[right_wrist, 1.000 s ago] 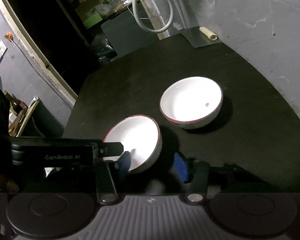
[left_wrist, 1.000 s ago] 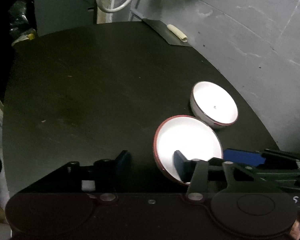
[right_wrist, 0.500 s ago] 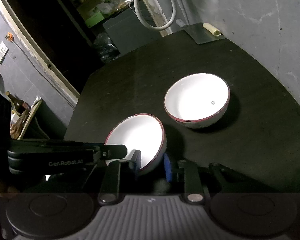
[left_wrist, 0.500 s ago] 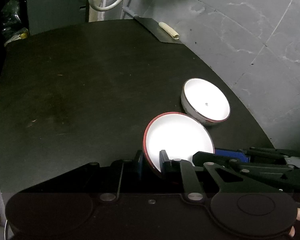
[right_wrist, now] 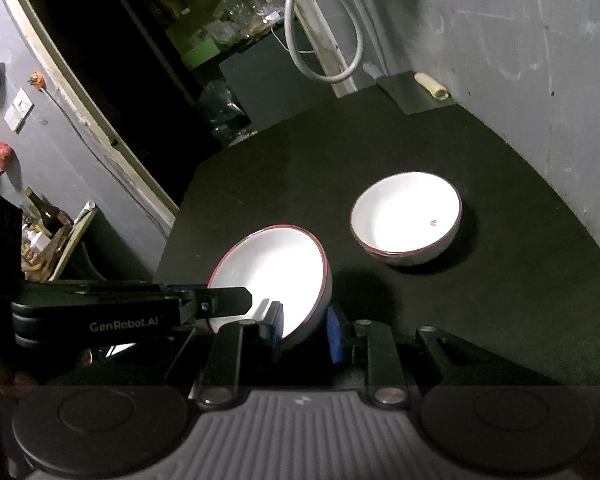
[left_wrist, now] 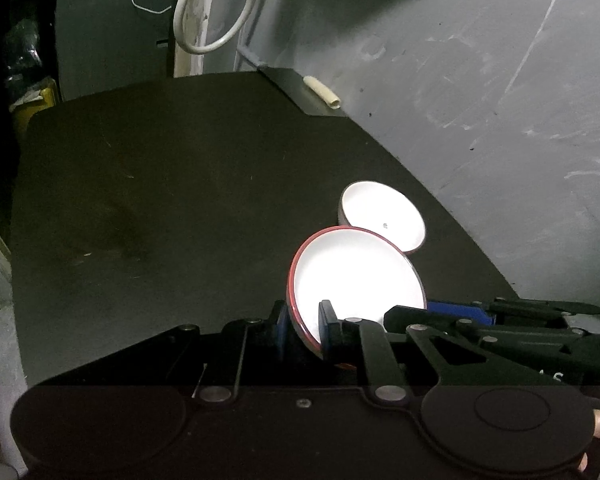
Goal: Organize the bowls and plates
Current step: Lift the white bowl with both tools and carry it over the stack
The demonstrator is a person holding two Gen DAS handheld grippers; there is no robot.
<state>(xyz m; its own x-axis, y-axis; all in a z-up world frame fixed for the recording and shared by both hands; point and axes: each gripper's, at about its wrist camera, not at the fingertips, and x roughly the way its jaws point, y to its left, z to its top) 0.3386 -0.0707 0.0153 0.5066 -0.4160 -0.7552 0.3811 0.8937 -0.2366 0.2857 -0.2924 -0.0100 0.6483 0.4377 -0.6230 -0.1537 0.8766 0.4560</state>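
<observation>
A white bowl with a red rim (left_wrist: 356,276) (right_wrist: 274,276) hangs tilted just above the black table, held from two sides. My left gripper (left_wrist: 303,332) is shut on its near rim, one blue pad inside and one outside. My right gripper (right_wrist: 306,330) is shut on the rim's opposite side. In the right wrist view the left gripper (right_wrist: 204,304) reaches in from the left. A second red-rimmed white bowl (left_wrist: 384,216) (right_wrist: 406,218) rests on the table just beyond the held one, untouched.
The round black table (left_wrist: 180,184) (right_wrist: 500,300) meets a grey wall (left_wrist: 500,100) on the right. A dark flat sheet with a pale roll (left_wrist: 322,92) (right_wrist: 430,86) lies at the far edge. White hose loops (left_wrist: 212,12) hang behind. Shelves and clutter stand left of the table.
Both grippers went from open around the near bowl's rim to shut on it. The bowl has since lifted off the table and tilted; the far bowl stayed put.
</observation>
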